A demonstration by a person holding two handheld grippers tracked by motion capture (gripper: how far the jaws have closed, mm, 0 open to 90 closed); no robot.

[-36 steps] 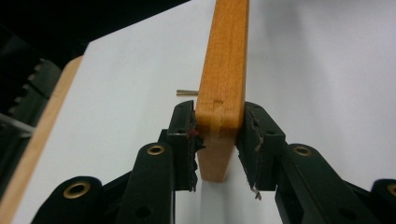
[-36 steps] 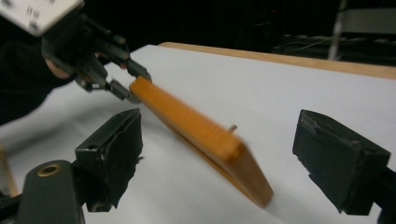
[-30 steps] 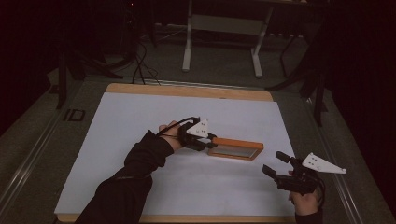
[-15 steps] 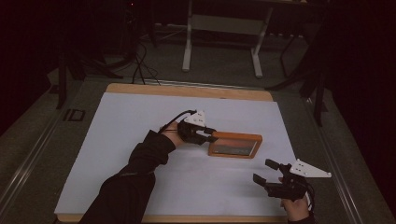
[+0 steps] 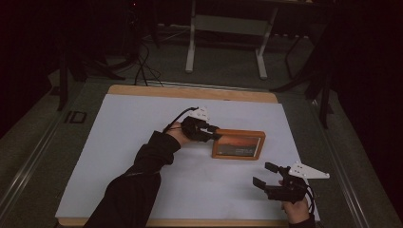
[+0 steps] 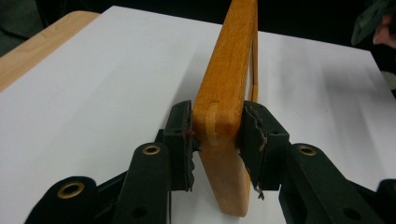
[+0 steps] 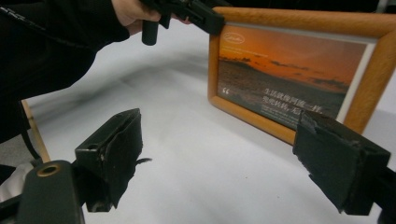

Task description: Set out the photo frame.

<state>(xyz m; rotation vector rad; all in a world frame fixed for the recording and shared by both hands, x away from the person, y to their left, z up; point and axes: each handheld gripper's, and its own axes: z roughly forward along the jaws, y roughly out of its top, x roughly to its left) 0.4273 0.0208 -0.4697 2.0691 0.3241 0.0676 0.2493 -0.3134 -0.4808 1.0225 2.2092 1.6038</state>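
A wooden picture frame with a sunset photo stands on edge on the white mat, right of centre. My left gripper is shut on its left side rail. In the left gripper view the frame's edge sits between the two pads of that gripper. My right gripper hovers near the table's front right, open with nothing in it. Its view looks between its wide jaws at the photo side of the frame, with the left gripper at the frame's top corner.
The white mat covers a wooden table whose edge shows at the back. A metal stand and cables lie on the dark floor beyond. A dark sleeve reaches across the mat's front left.
The frame has been tipped up from lying low to standing on edge and has shifted slightly right. The right gripper has sunk toward the front edge of the table.
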